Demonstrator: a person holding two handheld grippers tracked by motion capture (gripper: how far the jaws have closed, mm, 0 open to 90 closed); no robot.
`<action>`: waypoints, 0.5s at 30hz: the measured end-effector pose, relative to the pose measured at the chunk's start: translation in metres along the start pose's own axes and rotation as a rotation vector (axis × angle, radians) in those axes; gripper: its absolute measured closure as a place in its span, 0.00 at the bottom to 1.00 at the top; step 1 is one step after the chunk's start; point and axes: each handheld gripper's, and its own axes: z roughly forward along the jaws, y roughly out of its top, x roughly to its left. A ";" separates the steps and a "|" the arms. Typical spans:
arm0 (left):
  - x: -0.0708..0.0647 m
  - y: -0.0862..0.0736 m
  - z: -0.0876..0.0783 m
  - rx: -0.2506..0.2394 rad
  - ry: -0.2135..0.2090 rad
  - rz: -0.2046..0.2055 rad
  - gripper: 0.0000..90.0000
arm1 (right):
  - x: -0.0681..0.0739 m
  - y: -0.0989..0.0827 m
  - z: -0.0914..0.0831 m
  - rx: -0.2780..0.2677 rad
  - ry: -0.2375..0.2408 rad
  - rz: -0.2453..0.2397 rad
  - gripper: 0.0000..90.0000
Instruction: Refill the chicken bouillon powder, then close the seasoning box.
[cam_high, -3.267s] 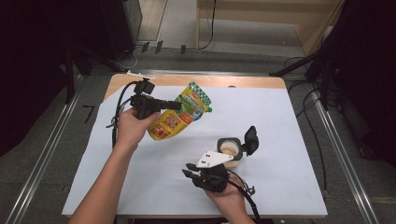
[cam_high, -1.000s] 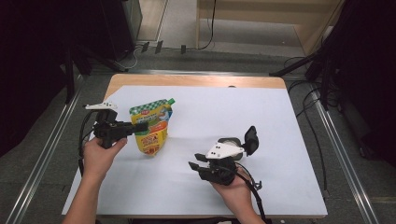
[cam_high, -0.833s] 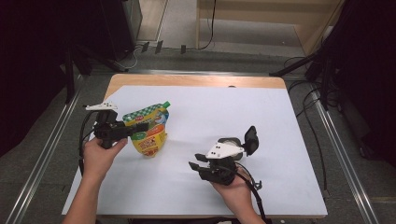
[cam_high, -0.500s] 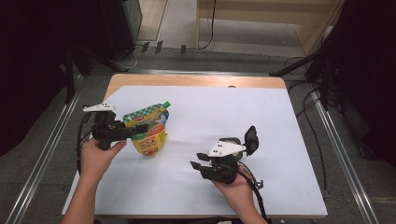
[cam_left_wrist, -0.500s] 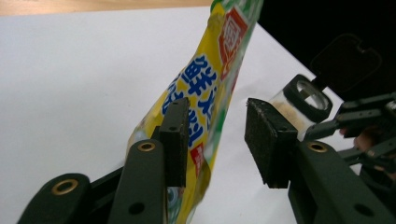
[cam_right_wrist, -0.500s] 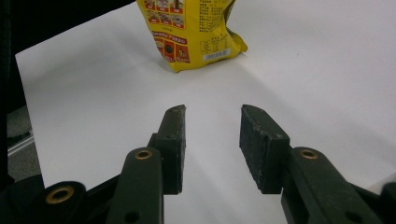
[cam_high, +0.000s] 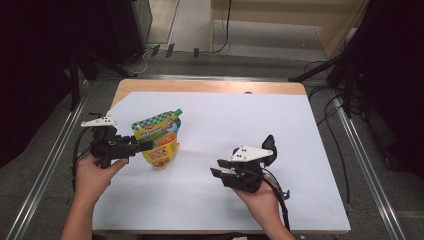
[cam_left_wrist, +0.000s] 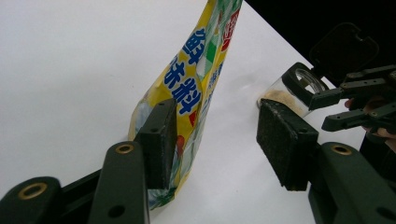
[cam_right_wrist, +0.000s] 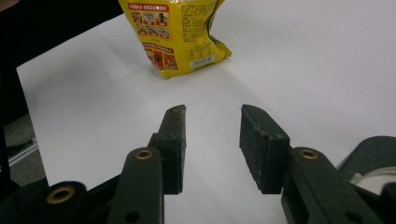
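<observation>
We see a yellow pouch with a green checked top and blue writing. It stands on the white table sheet near the left side. Our small clear jar, with tan powder inside, has its black lid flipped open.

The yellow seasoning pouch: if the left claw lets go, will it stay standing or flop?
The yellow seasoning pouch stands on a narrow gusseted base, so it may tip. Its creased film looks soft, probably buckling if pushed. The left claw has just been opening, one pad beside it.
</observation>
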 end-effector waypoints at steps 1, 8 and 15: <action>0.000 0.000 -0.001 -0.001 -0.005 -0.002 0.53 | -0.001 0.001 -0.001 0.002 0.001 0.004 0.70; 0.001 -0.009 -0.007 0.040 0.013 0.019 0.51 | -0.009 0.004 -0.005 0.040 0.010 0.019 0.74; 0.008 -0.013 -0.011 0.035 0.031 -0.001 0.50 | -0.012 0.007 -0.007 0.062 0.020 0.021 0.76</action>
